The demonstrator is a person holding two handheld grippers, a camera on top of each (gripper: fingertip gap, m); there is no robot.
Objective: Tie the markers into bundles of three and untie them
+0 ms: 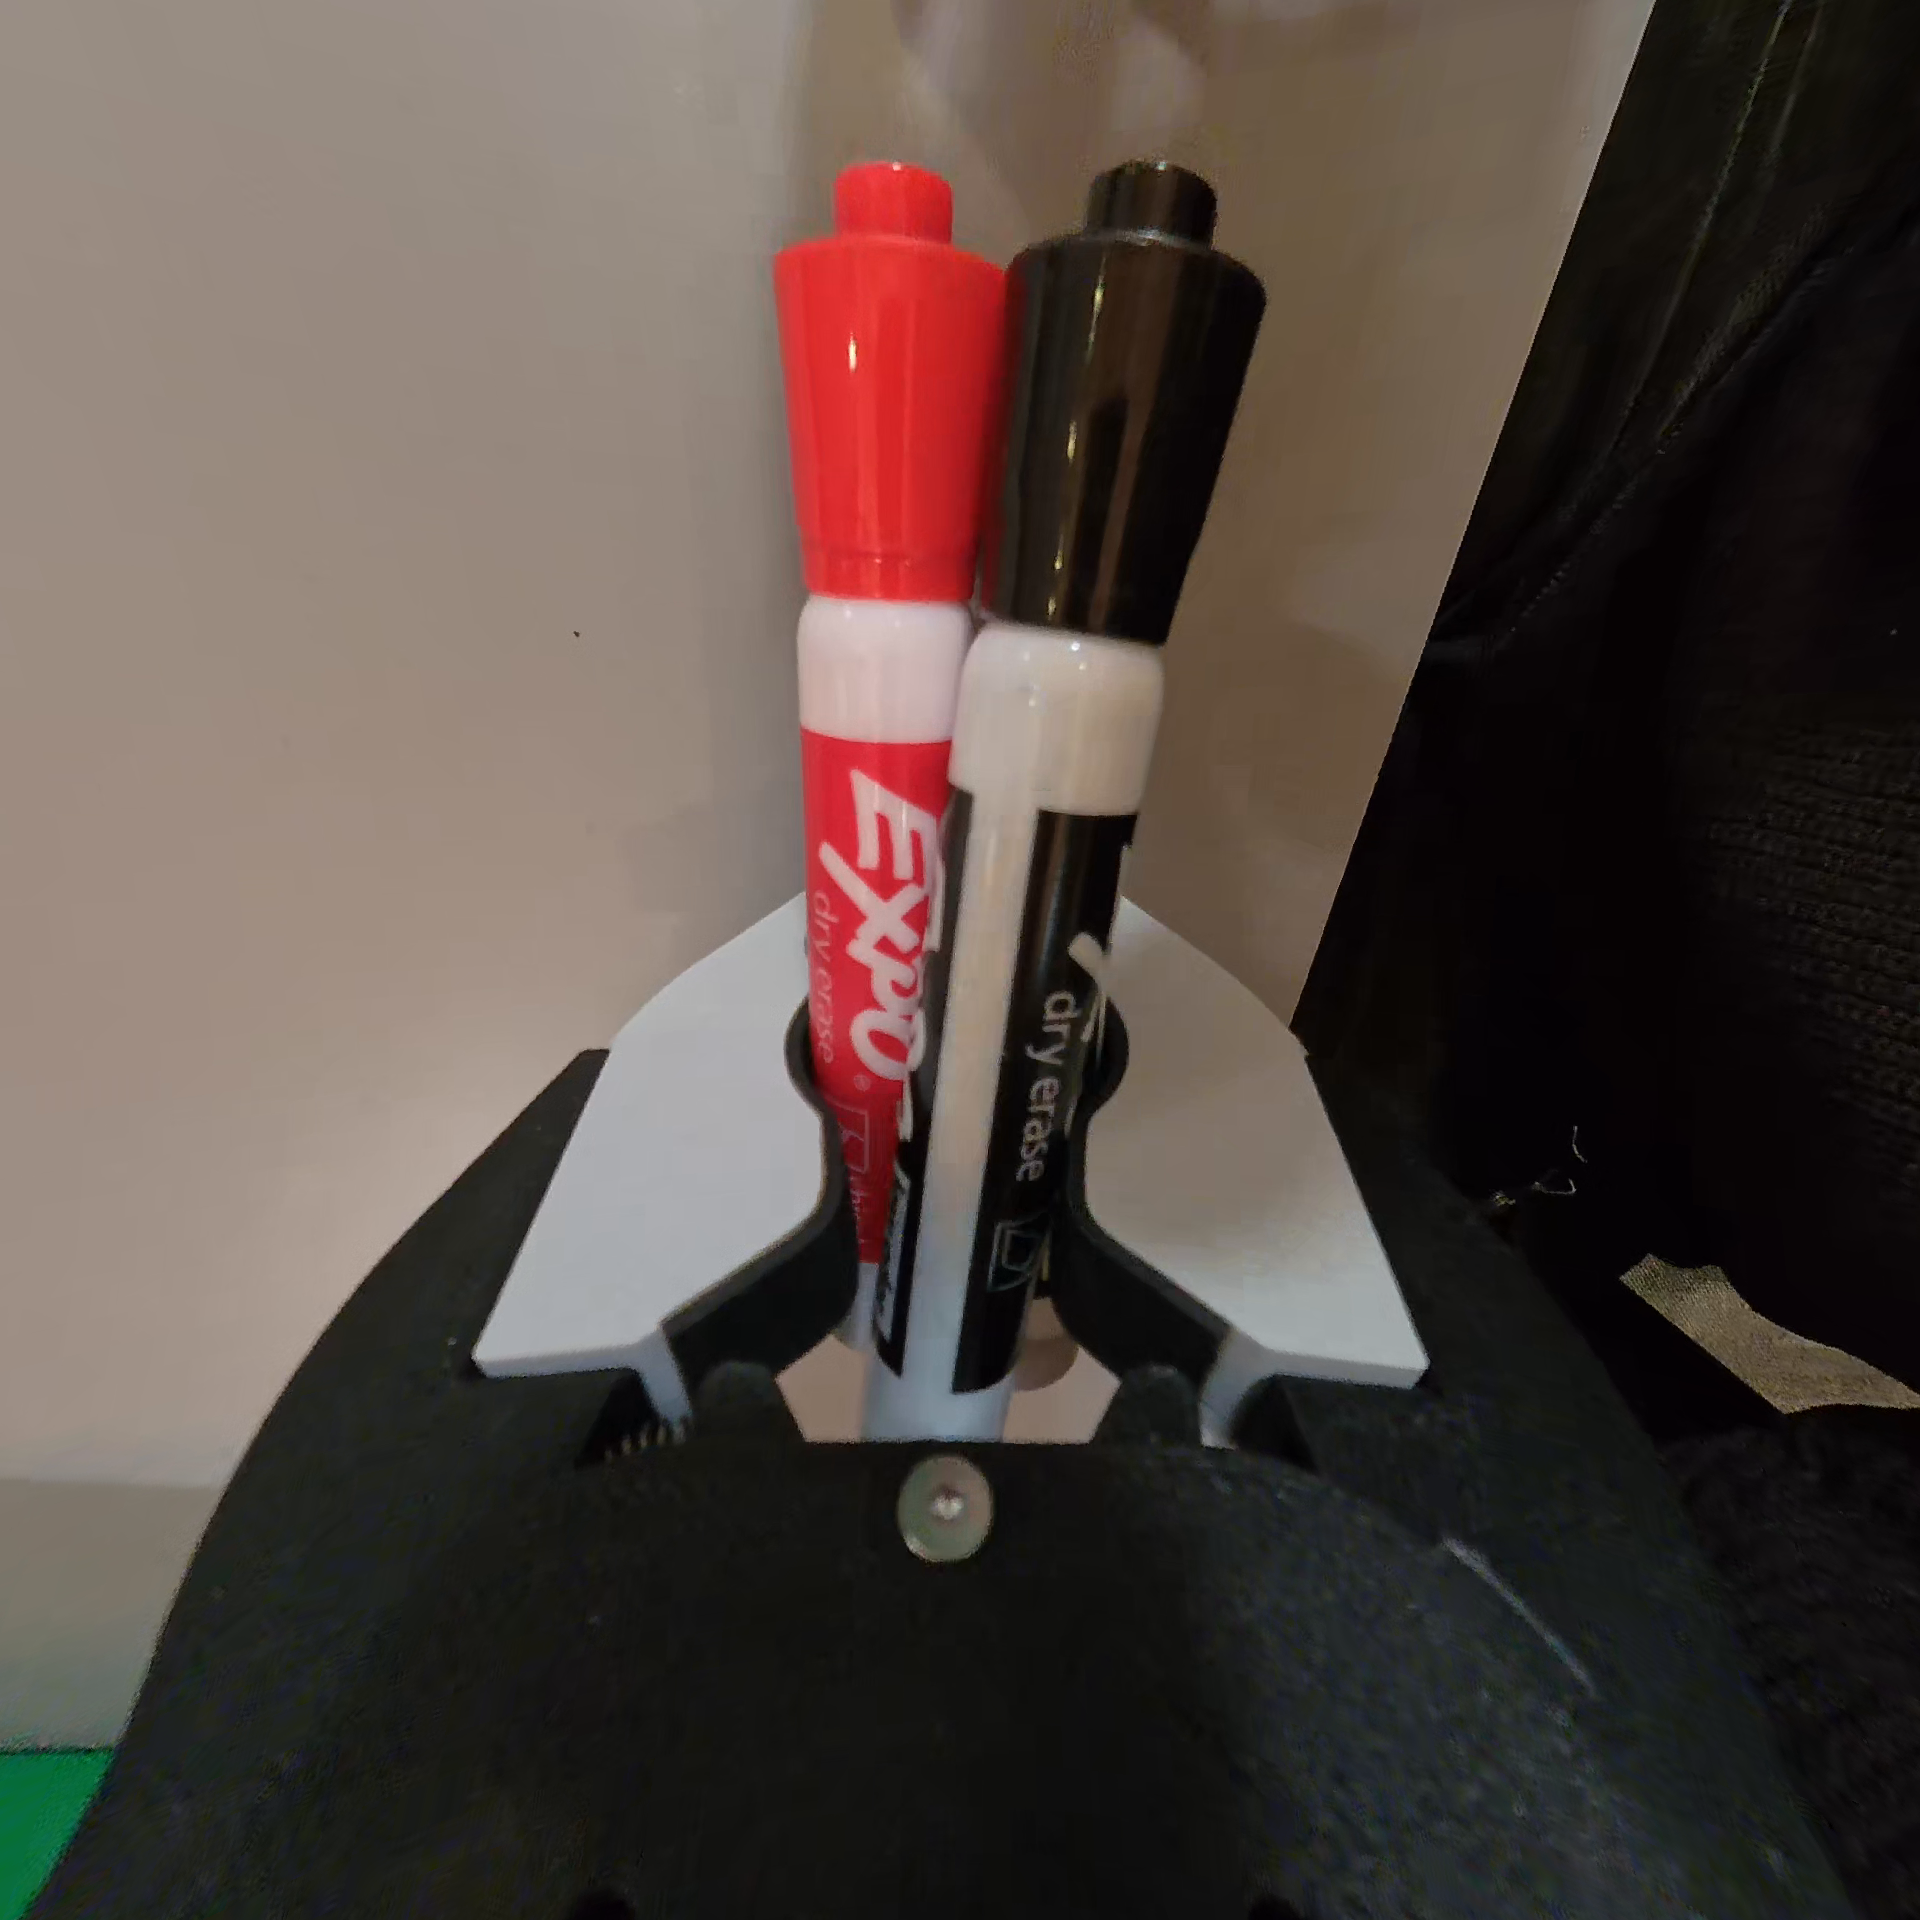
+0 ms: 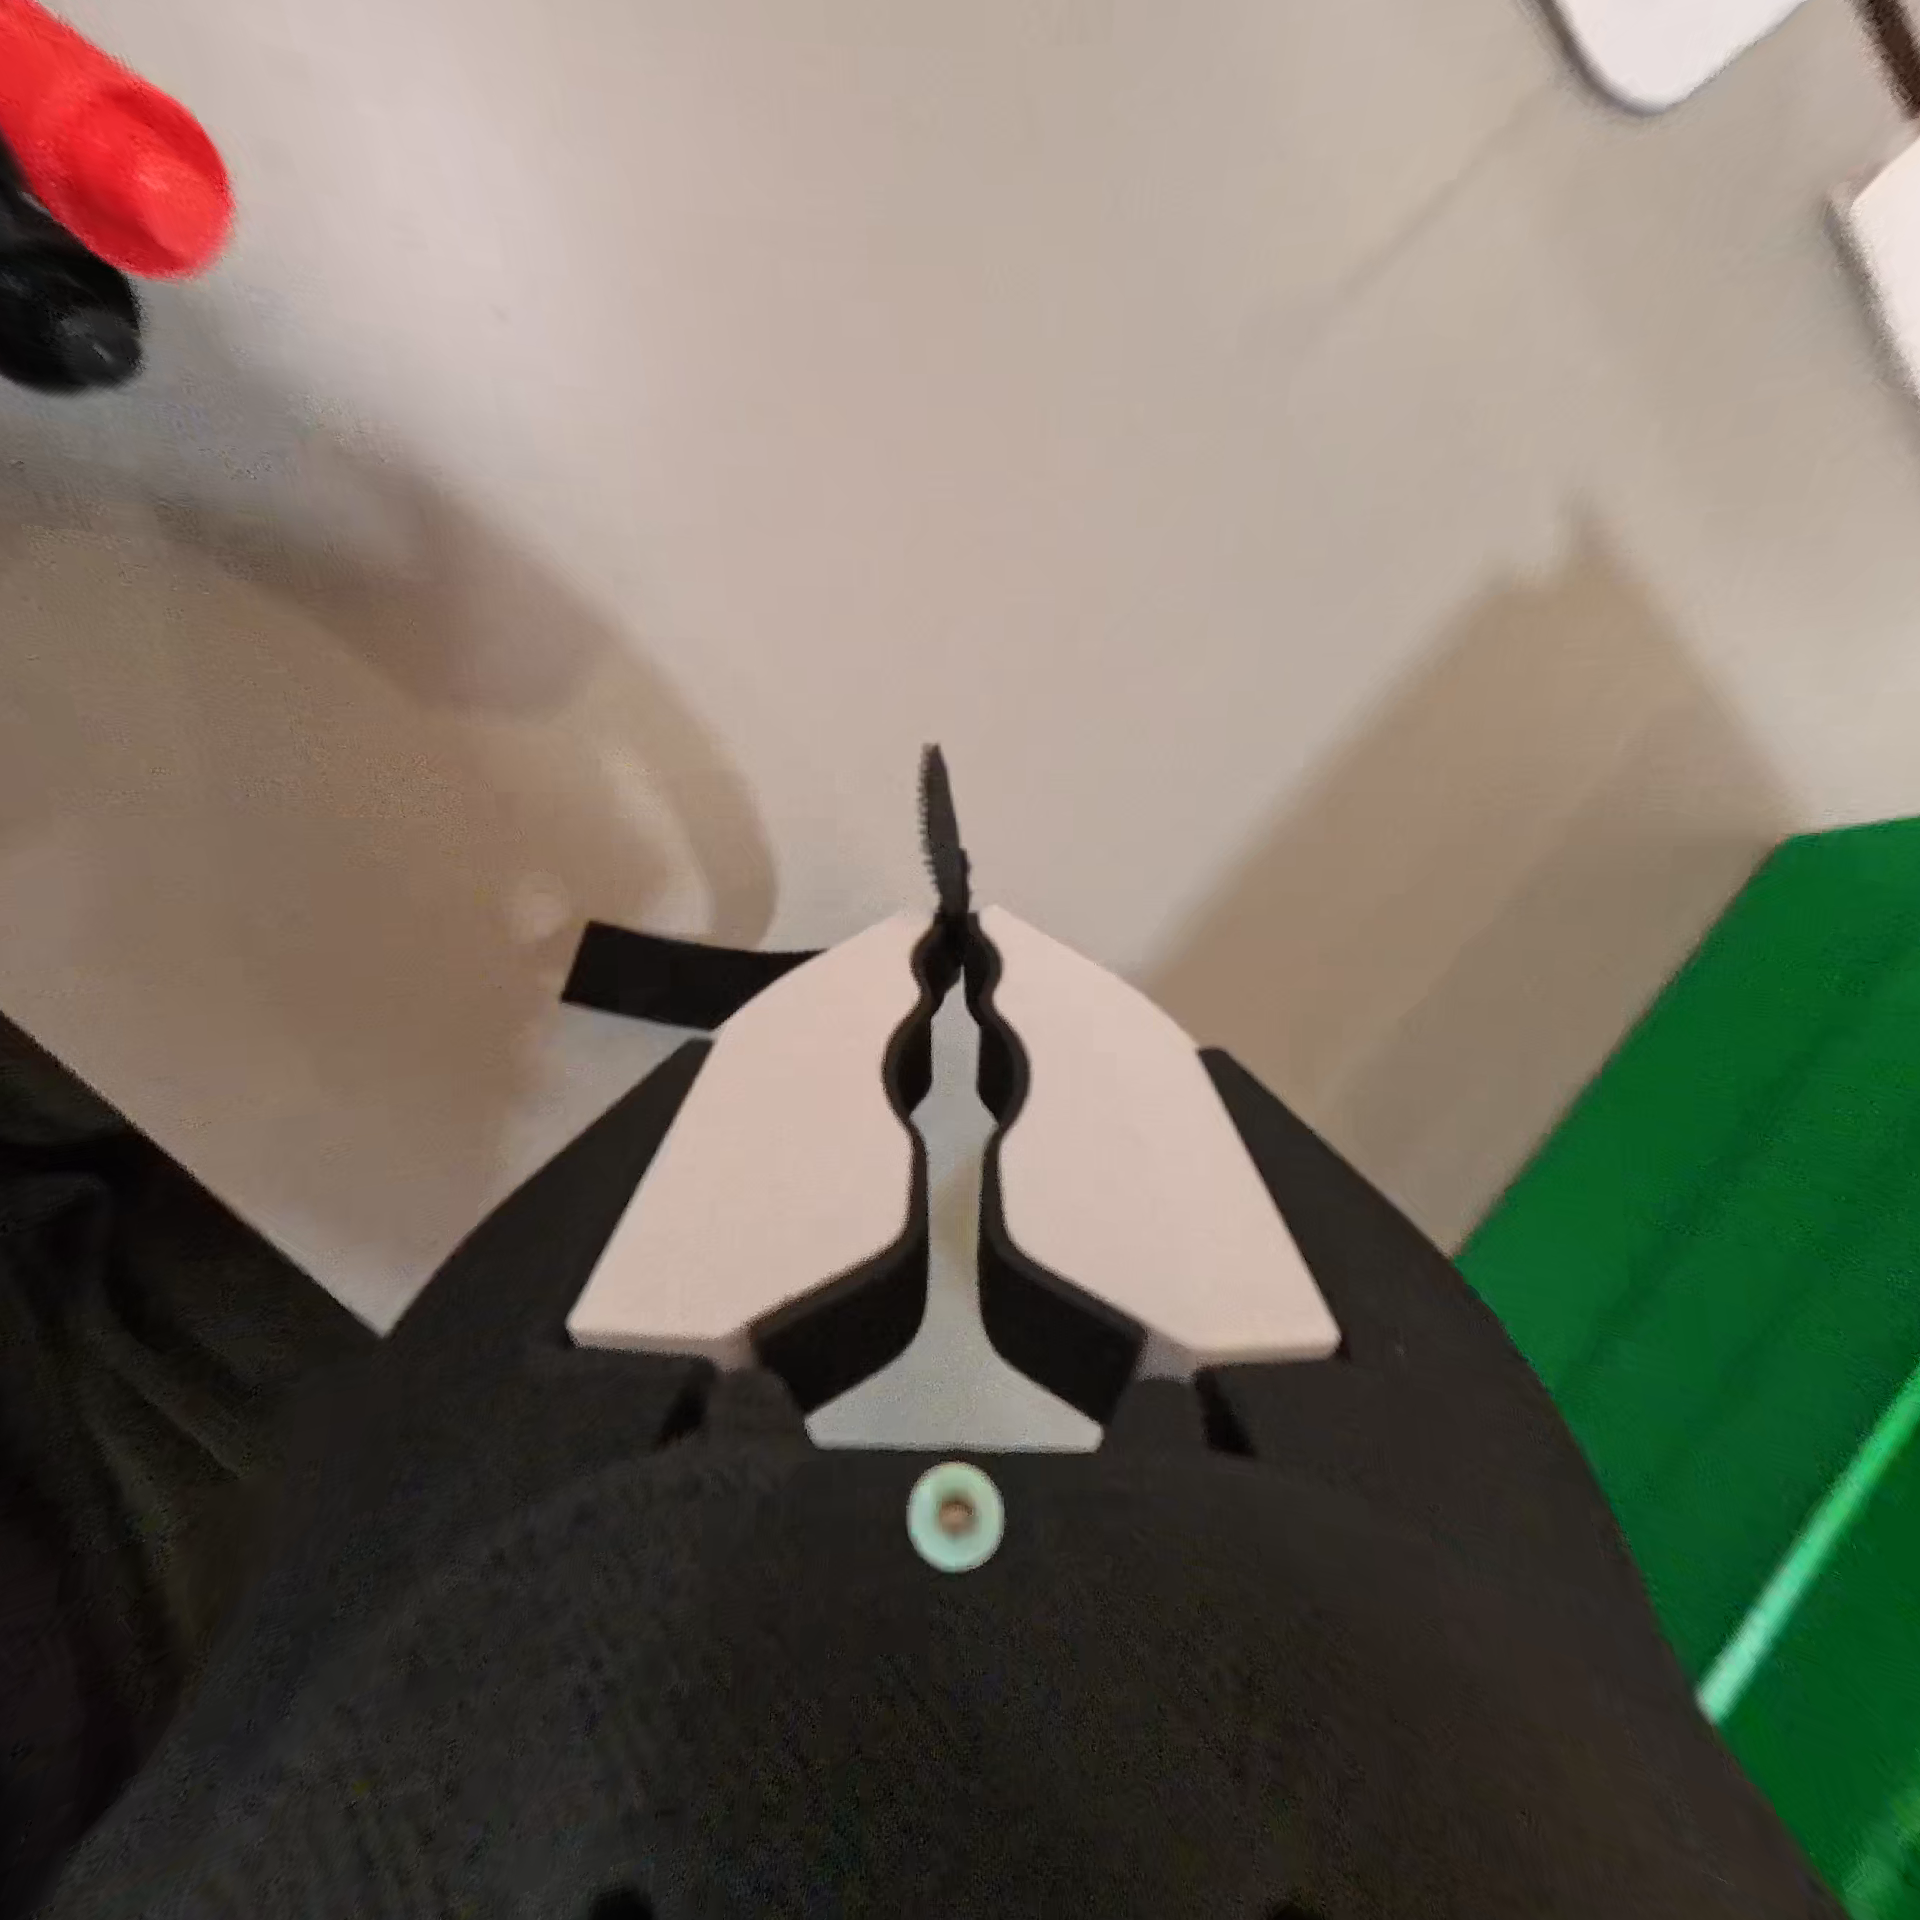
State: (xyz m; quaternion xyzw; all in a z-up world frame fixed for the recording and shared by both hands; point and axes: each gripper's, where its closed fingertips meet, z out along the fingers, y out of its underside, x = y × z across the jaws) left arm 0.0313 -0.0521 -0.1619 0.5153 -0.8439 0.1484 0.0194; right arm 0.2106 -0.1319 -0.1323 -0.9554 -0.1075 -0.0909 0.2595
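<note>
Left wrist view: left gripper (image 1: pixel 961 1049) clamps markers (image 1: pixel 966 727) upright so right gripper (image 2: pixel 951 935), pinching strap (image 2: pixel 940 831), can wrap them.

Black tool (image 1: pixel 961 1049) bodies, white fingers (image 2: pixel 779 1143), one silver screw (image 1: pixel 943 1507)

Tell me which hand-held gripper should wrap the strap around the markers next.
Right, probably. The right hand-held gripper already pinches the black strap, while the left hand-held gripper is shut on the red marker and black marker.
</note>
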